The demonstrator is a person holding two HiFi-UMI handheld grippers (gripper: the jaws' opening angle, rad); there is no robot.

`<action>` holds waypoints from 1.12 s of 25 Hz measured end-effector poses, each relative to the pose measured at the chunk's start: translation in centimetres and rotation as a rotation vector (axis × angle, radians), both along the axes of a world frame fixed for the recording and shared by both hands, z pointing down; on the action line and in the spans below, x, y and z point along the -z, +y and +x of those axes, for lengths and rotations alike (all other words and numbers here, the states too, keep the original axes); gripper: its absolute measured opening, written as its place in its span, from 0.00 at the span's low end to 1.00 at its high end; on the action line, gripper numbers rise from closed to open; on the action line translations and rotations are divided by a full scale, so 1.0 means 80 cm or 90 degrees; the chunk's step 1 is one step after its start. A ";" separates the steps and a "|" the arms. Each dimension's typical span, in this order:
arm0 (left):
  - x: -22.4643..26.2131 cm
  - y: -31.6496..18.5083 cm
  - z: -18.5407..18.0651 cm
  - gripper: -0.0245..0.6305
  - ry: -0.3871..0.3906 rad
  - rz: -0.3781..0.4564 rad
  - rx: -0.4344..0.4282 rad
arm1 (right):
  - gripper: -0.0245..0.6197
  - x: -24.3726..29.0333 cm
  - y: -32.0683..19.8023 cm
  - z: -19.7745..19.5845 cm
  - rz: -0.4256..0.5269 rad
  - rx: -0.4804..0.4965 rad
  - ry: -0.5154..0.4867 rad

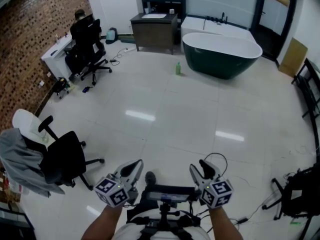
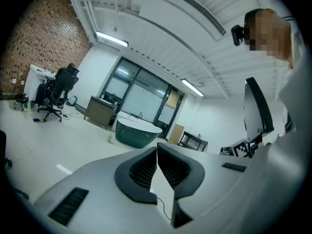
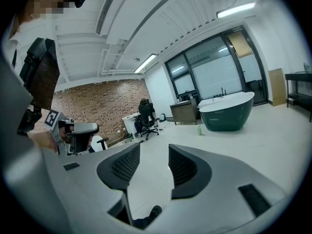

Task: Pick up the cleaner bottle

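**A:** Where is the cleaner bottle?

**B:** It's the small green cleaner bottle (image 1: 178,68) standing upright on the glossy tiled floor (image 1: 165,104). It is near the dark green bathtub (image 1: 221,54) and well apart from both grippers.

**A:** And the grippers?

**B:** The left gripper (image 1: 134,168) is clenched on nothing, its jaws pressed together. The right gripper (image 1: 204,167) is released, and only floor and a shoe tip show through its gap.

**A:** What could go wrong from here?

**B:** The bottle looks slim and light. A jaw arriving off-centre would likely tip it, and on that smooth tile it could roll in under the tub's curved side. If the left gripper is used without being opened first, it will only shove the bottle. With either gripper, closing too high on the neck could let the bottle swing or slip out on the lift.
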State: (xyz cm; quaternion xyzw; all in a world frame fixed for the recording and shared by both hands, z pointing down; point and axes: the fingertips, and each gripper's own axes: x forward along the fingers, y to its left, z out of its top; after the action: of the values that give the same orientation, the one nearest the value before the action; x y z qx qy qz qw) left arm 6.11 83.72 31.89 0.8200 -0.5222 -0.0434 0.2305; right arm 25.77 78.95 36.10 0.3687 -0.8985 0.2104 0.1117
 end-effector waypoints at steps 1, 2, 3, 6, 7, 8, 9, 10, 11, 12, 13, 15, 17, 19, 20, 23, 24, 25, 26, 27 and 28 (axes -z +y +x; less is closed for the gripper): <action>-0.003 -0.009 -0.005 0.04 0.001 -0.001 -0.003 | 0.31 -0.001 -0.007 -0.005 -0.001 -0.003 0.002; -0.006 -0.018 -0.010 0.04 0.000 -0.003 -0.006 | 0.31 -0.002 -0.015 -0.010 -0.002 -0.007 0.003; -0.008 -0.027 -0.016 0.04 0.001 -0.004 -0.010 | 0.31 -0.003 -0.024 -0.016 -0.003 -0.011 0.005; -0.011 -0.059 -0.042 0.04 0.009 -0.004 -0.019 | 0.31 -0.001 -0.053 -0.042 -0.006 -0.022 0.007; -0.011 -0.071 -0.052 0.04 0.012 -0.002 -0.023 | 0.31 0.001 -0.064 -0.054 -0.009 -0.024 0.005; -0.010 -0.082 -0.062 0.04 0.015 0.001 -0.027 | 0.31 0.003 -0.075 -0.066 -0.011 -0.025 0.004; -0.010 -0.094 -0.073 0.04 0.019 0.004 -0.033 | 0.31 0.005 -0.085 -0.079 -0.012 -0.025 0.004; -0.011 -0.105 -0.084 0.04 0.022 0.005 -0.039 | 0.31 0.007 -0.097 -0.093 -0.011 -0.026 0.005; -0.013 -0.115 -0.096 0.04 0.025 0.004 -0.045 | 0.31 0.009 -0.108 -0.106 -0.009 -0.028 0.006; -0.015 -0.125 -0.107 0.04 0.027 0.000 -0.051 | 0.31 0.012 -0.118 -0.119 -0.007 -0.033 0.007; -0.017 -0.133 -0.118 0.04 0.029 -0.003 -0.059 | 0.31 0.016 -0.127 -0.130 -0.006 -0.040 0.009; -0.020 -0.151 -0.134 0.04 0.030 -0.004 -0.078 | 0.31 0.021 -0.142 -0.150 -0.007 -0.053 0.015; -0.020 -0.168 -0.146 0.04 0.029 -0.004 -0.093 | 0.31 0.019 -0.157 -0.161 -0.013 -0.069 0.016; -0.021 -0.181 -0.156 0.04 0.029 -0.009 -0.101 | 0.31 0.012 -0.167 -0.166 -0.025 -0.084 0.014; -0.021 -0.186 -0.160 0.04 0.030 -0.010 -0.103 | 0.31 0.007 -0.171 -0.167 -0.029 -0.089 0.014; -0.022 -0.197 -0.172 0.04 0.034 -0.013 -0.104 | 0.31 -0.002 -0.185 -0.169 -0.038 -0.097 0.022; -0.023 -0.202 -0.176 0.04 0.035 -0.014 -0.101 | 0.31 -0.003 -0.192 -0.171 -0.041 -0.100 0.022; -0.025 -0.207 -0.180 0.04 0.035 -0.017 -0.098 | 0.31 -0.003 -0.199 -0.174 -0.042 -0.101 0.020; -0.027 -0.212 -0.185 0.04 0.036 -0.021 -0.093 | 0.31 -0.004 -0.207 -0.177 -0.043 -0.101 0.018; -0.030 -0.219 -0.188 0.04 0.037 -0.025 -0.089 | 0.31 -0.004 -0.216 -0.181 -0.042 -0.099 0.017; -0.031 -0.225 -0.191 0.04 0.037 -0.029 -0.086 | 0.31 -0.004 -0.224 -0.185 -0.040 -0.095 0.016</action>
State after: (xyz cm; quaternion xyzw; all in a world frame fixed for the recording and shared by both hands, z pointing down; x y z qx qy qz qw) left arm -9.15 65.71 34.40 0.8462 -0.4599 -0.0400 0.2663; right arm 10.96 61.04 36.42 0.4338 -0.8598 0.2420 0.1185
